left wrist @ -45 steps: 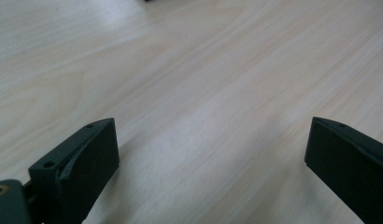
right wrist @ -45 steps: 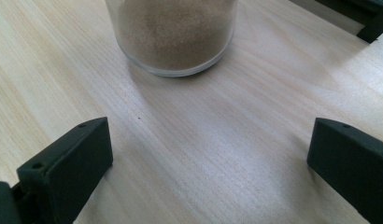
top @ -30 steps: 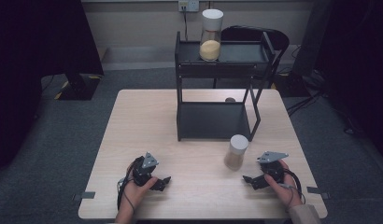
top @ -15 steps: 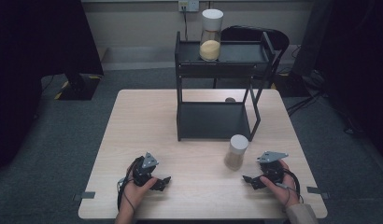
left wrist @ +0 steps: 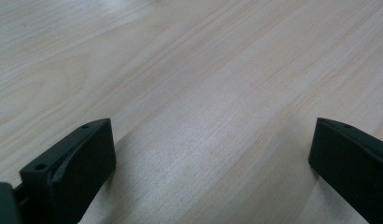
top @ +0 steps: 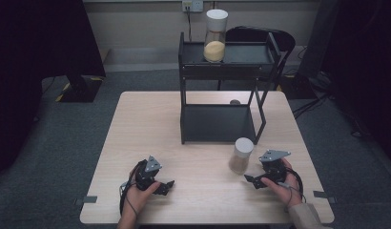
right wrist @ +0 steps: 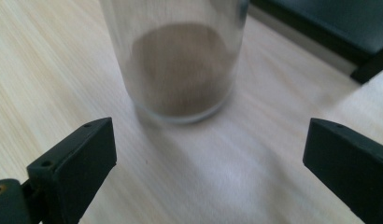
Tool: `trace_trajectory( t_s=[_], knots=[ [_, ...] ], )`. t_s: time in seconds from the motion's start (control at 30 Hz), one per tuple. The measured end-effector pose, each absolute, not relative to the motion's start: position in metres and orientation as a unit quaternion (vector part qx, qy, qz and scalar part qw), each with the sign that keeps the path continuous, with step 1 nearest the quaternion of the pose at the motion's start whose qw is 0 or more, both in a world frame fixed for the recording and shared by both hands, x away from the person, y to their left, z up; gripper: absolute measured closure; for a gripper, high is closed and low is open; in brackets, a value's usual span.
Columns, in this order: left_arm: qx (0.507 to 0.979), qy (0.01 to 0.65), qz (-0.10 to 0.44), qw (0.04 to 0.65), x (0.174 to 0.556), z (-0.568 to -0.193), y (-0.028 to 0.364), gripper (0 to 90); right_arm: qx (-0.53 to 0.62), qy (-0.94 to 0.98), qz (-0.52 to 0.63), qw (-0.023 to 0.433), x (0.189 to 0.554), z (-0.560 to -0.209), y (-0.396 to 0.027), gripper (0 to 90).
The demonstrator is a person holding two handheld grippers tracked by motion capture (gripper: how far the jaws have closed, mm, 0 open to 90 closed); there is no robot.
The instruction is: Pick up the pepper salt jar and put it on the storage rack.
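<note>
**Right claw waits open beside the jar**

The right claw (top: 254,180) is open wide and holds nothing. Seen from the high view, it sits just beside the small jar (top: 241,155), on the side nearest the person. The jar stands upright on the table (top: 136,124), just in front of the black shelf (top: 217,121). The left claw (top: 165,186) rests well apart from the jar, over by the other hand. A tall jar (top: 215,36) with yellow grains stands on top of the shelf, far behind the small jar.

Compared with a second ago, almost nothing has moved. Both claws and the jar sit in the same spots. So I think the grab has not started yet.

In the left gripper view, the jaws are spread wide over bare wood.

In the right gripper view, the jaws are also spread wide. The jar (right wrist: 180,60) with brown powder stands right ahead, between them but a bit farther on. The claw likely needs to slide forward before it can close.
</note>
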State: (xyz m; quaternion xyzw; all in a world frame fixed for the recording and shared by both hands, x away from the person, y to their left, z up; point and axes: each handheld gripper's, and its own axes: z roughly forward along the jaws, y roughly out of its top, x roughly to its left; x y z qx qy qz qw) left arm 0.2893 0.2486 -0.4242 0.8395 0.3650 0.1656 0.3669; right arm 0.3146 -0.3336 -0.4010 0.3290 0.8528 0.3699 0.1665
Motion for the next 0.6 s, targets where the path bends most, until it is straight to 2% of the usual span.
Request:
trace_trajectory(
  t_s=[0.6],
  knots=[
    [0.839, 0.366, 0.165, 0.367, 0.289, -0.424, 0.249, 0.0, 0.318, 0.838, 0.407, 0.177, 0.328, -0.376, -0.319, 1.7]
  ],
)
